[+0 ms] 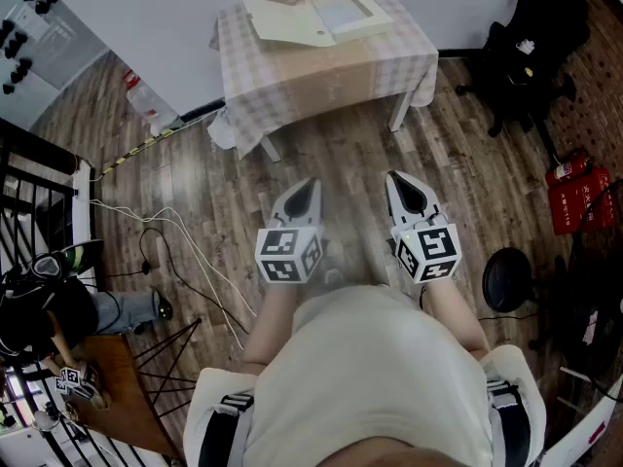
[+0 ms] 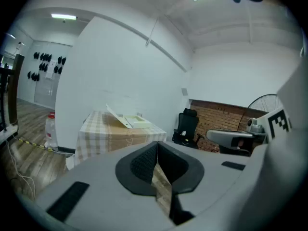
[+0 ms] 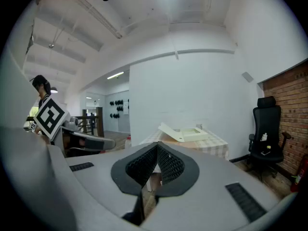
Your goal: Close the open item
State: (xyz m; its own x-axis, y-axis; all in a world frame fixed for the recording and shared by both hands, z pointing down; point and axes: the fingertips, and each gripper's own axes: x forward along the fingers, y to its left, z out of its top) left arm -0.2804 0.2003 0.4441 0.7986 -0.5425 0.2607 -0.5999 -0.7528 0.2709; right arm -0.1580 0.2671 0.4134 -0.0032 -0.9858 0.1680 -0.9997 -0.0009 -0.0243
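Observation:
An open cream box lies on a table draped in a checked cloth, its lid folded out flat to the left. Both grippers hang over the wooden floor well short of the table. My left gripper is shut with nothing between its jaws. My right gripper is likewise shut and empty. In the left gripper view the box shows far beyond the left gripper. In the right gripper view the box sits far ahead of the right gripper.
A black office chair stands right of the table, with red fire extinguishers and a floor fan nearer on the right. A water bottle and loose cables lie on the floor to the left.

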